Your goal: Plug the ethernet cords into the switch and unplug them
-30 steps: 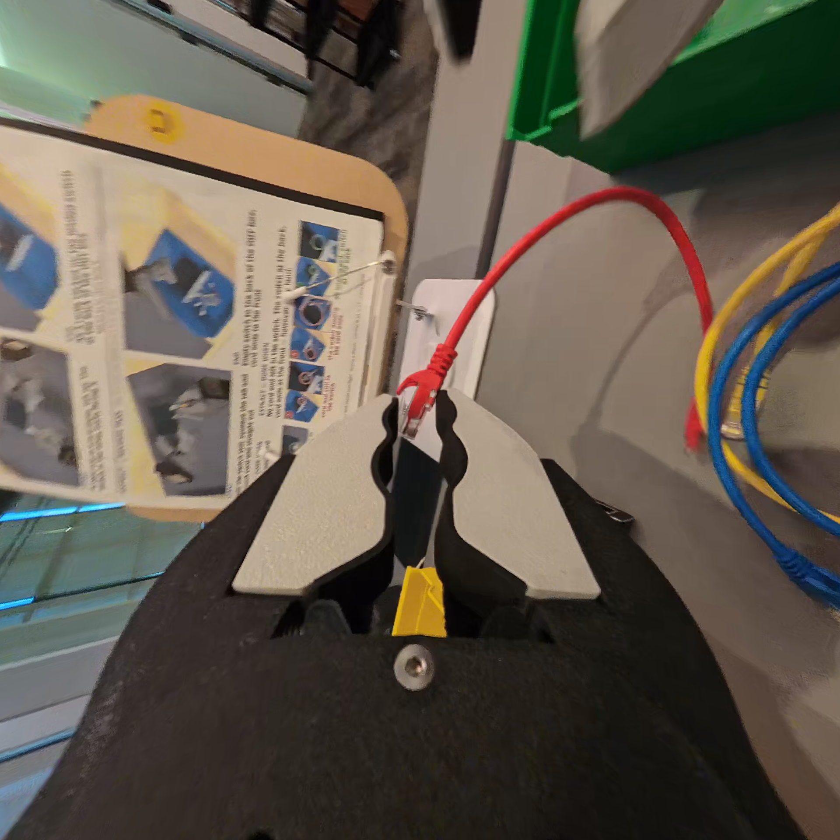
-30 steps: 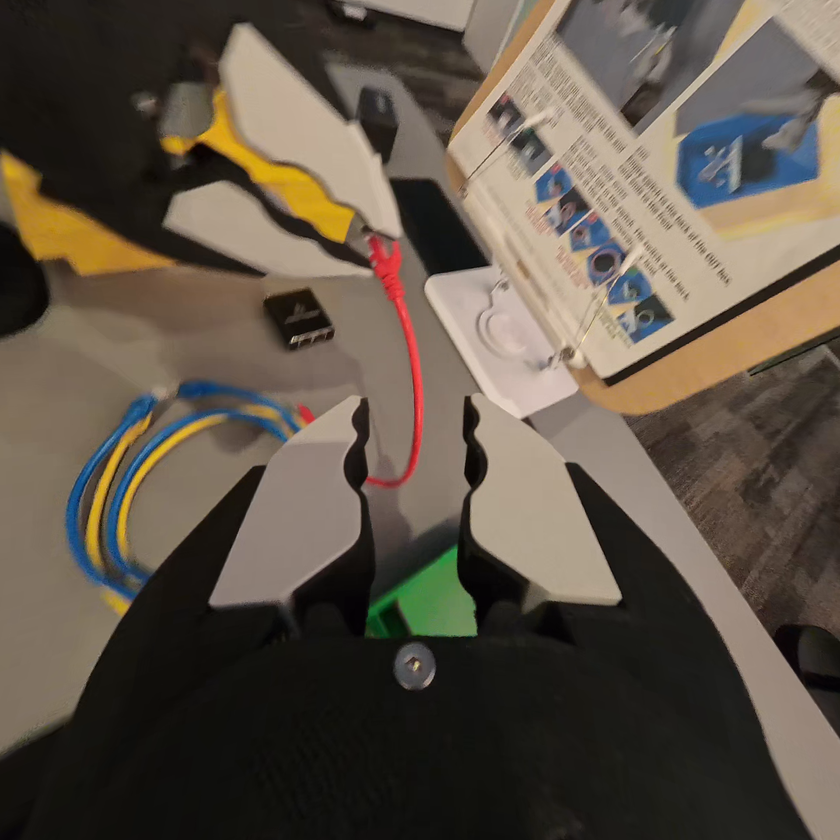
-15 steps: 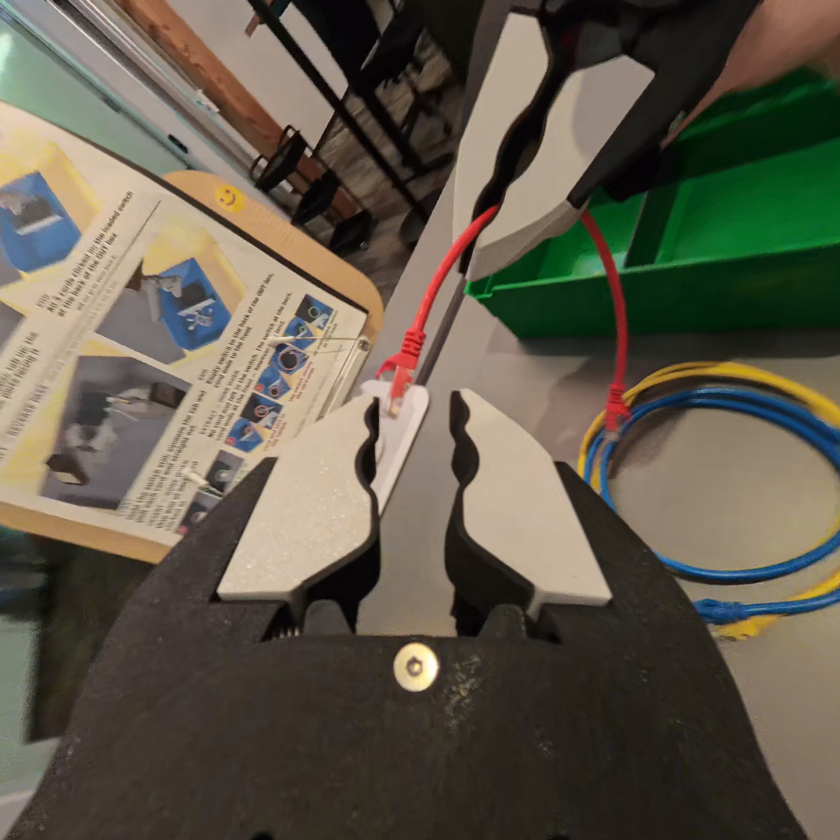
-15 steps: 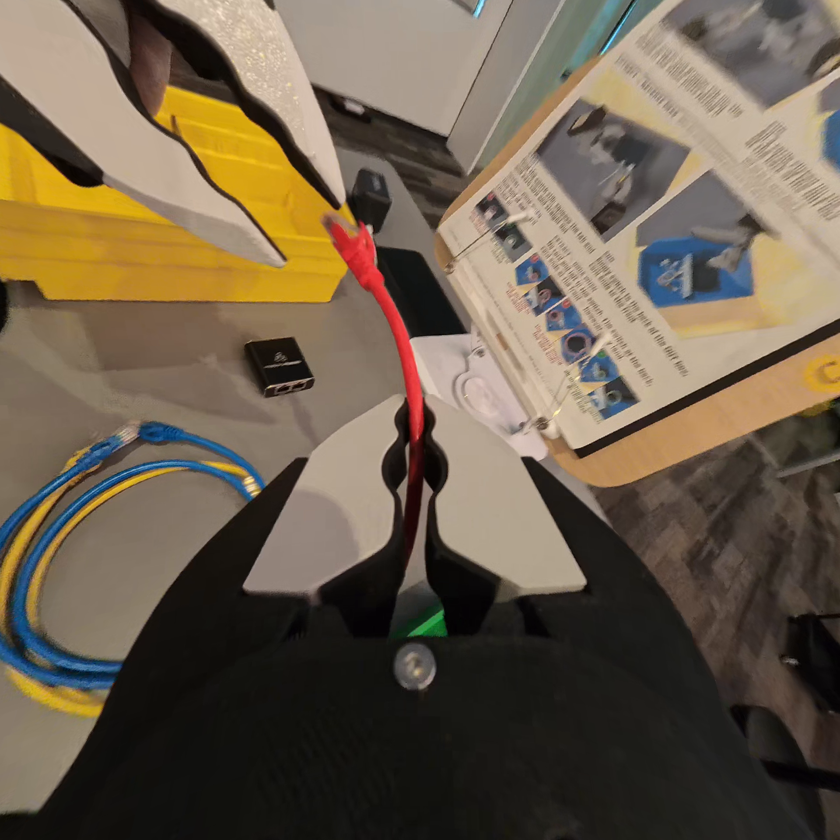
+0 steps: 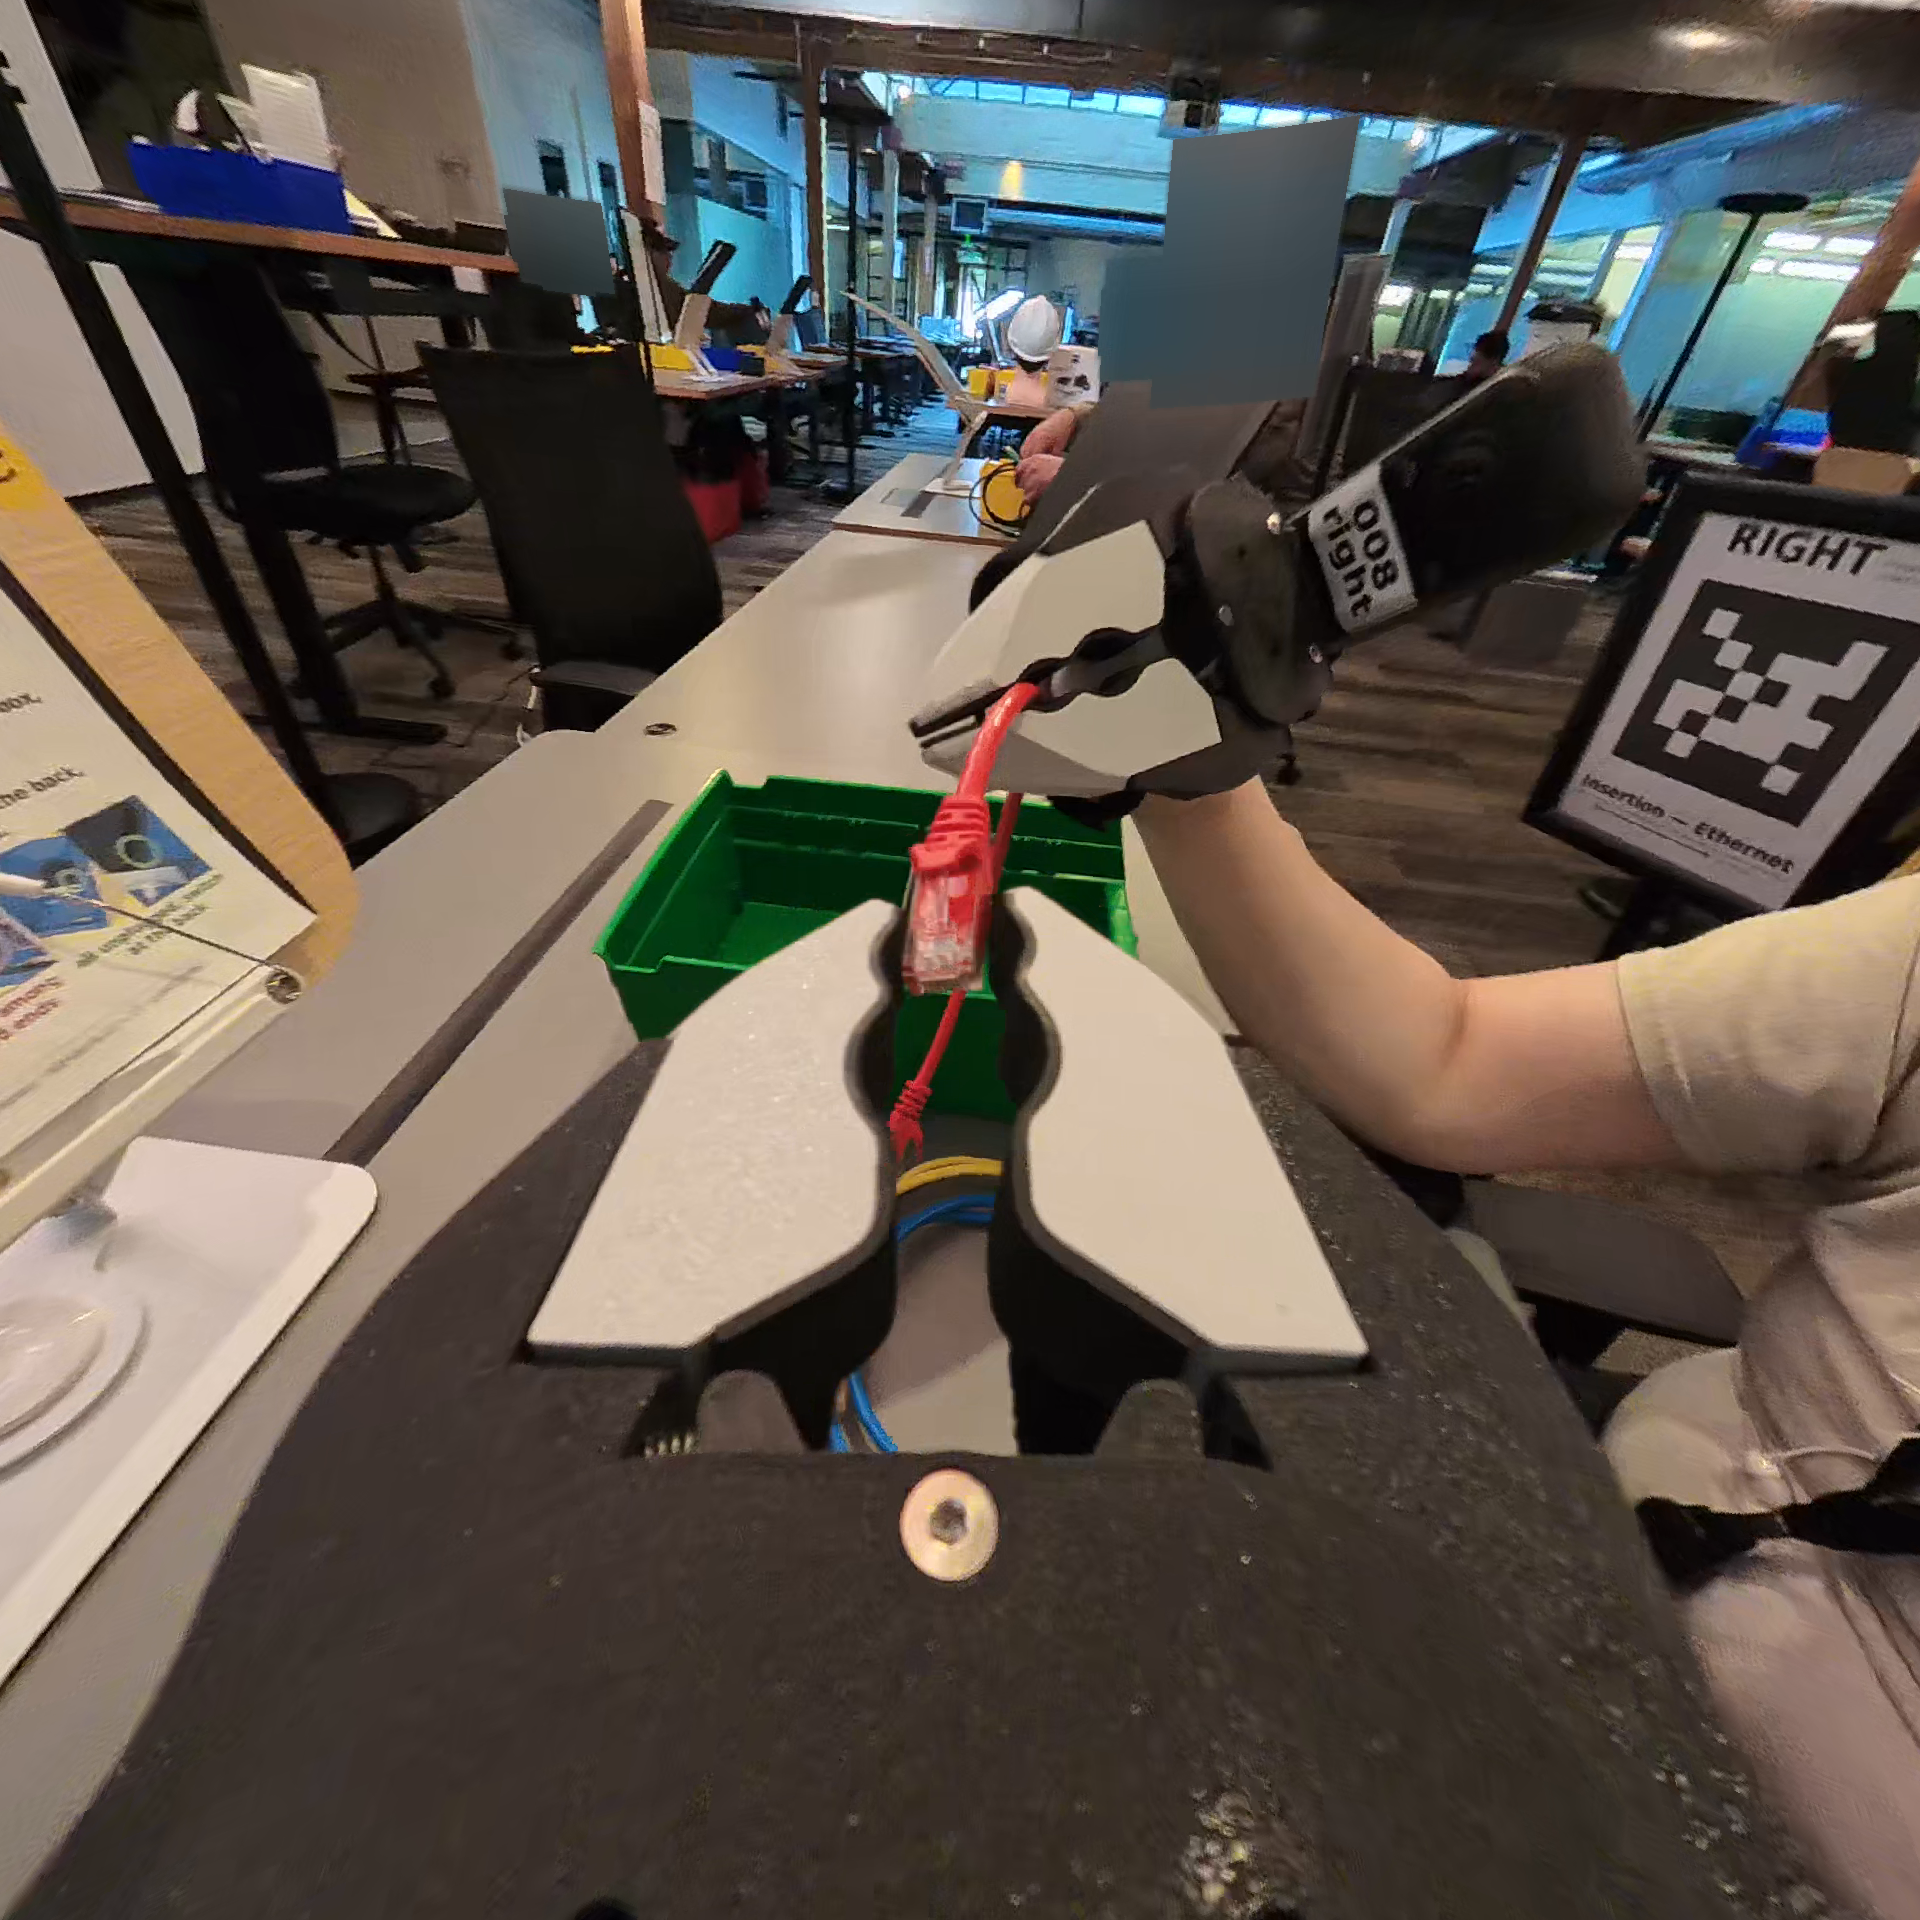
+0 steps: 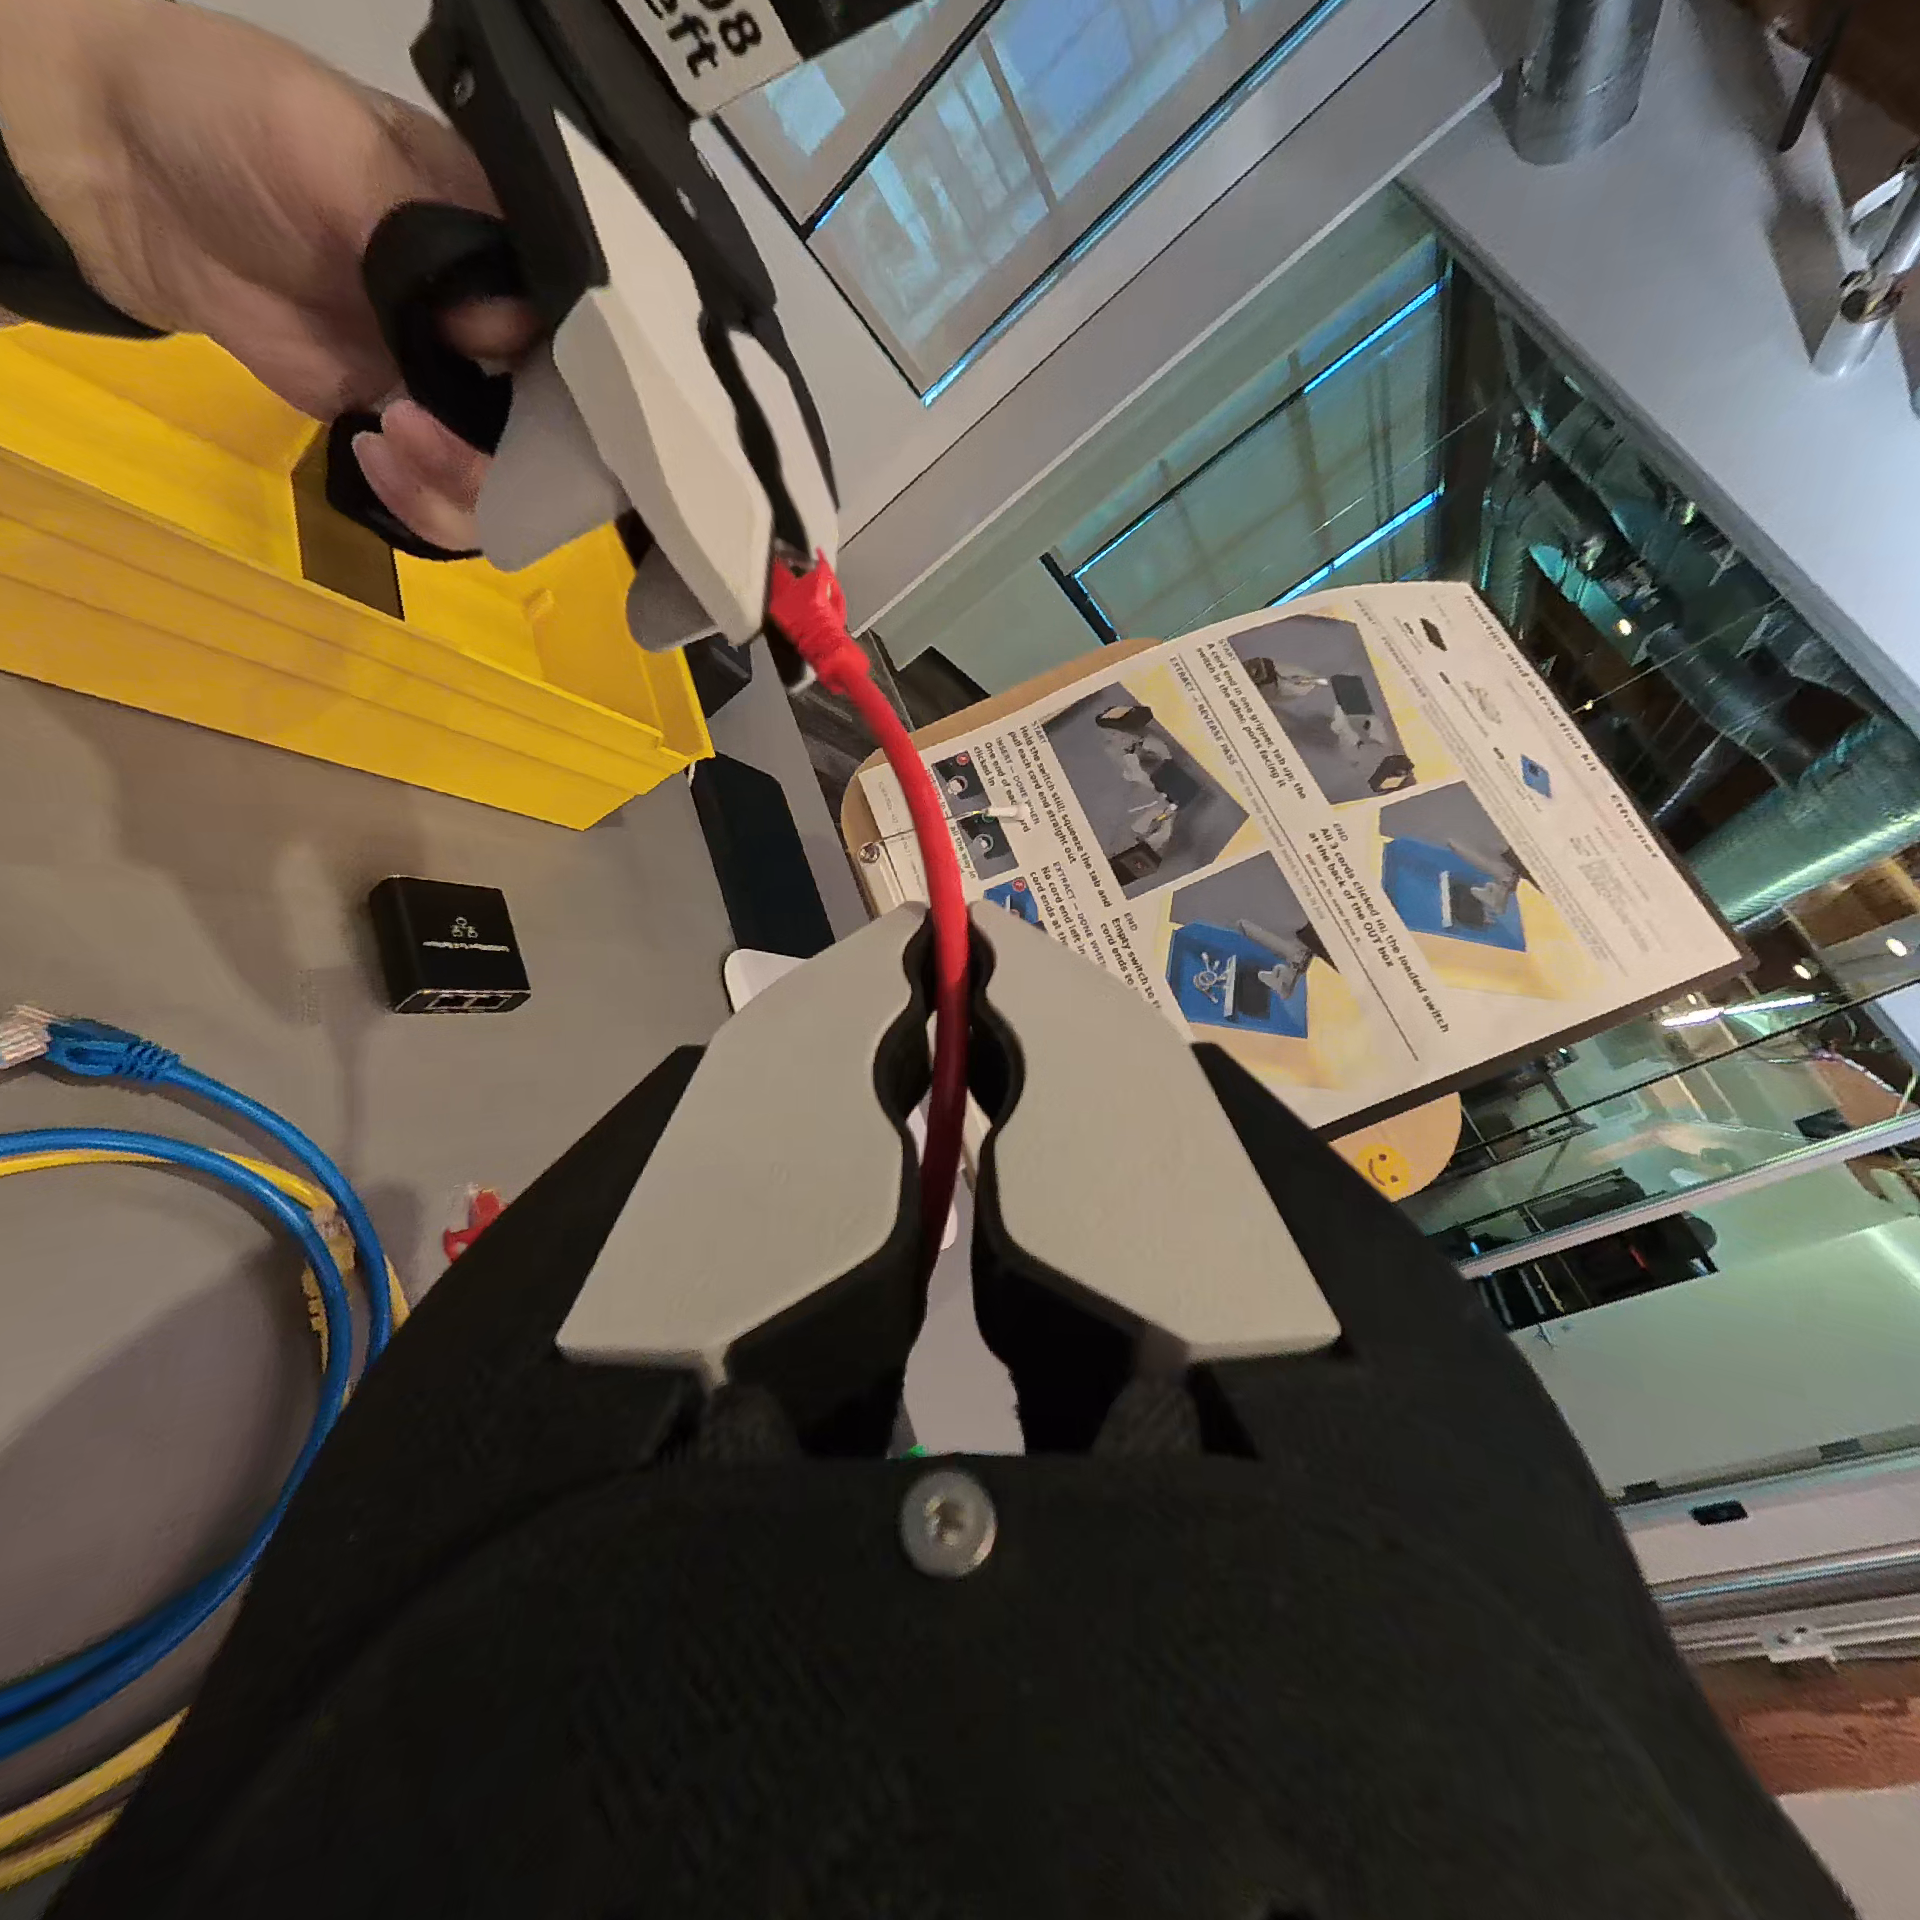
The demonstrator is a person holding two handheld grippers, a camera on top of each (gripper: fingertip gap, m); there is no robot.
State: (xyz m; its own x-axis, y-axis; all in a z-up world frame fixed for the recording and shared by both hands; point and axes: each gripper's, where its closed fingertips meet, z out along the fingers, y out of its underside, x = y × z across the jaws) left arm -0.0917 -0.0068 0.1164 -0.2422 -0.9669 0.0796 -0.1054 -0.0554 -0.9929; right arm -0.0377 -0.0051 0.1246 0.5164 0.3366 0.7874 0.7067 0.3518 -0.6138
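The right gripper (image 6: pixel 945 935) pinches the red ethernet cord (image 6: pixel 920 821) at frame centre. Its plug (image 5: pixel 943 909) sits between the left gripper (image 5: pixel 945 925) fingertips, apparently clamped; pad contact is unclear. The blue (image 6: pixel 239 1122) and yellow cords (image 6: pixel 322 1278) are cut off lower left.

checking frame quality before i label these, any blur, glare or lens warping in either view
Left wrist view: mostly sharp; red plug slightly soft, fisheye bends the desk edges, no harsh glare. Right wrist view: hand and left gripper motion-blurred at top left, switch and poster clear, windows tilted and warped, soft shadows on the table.
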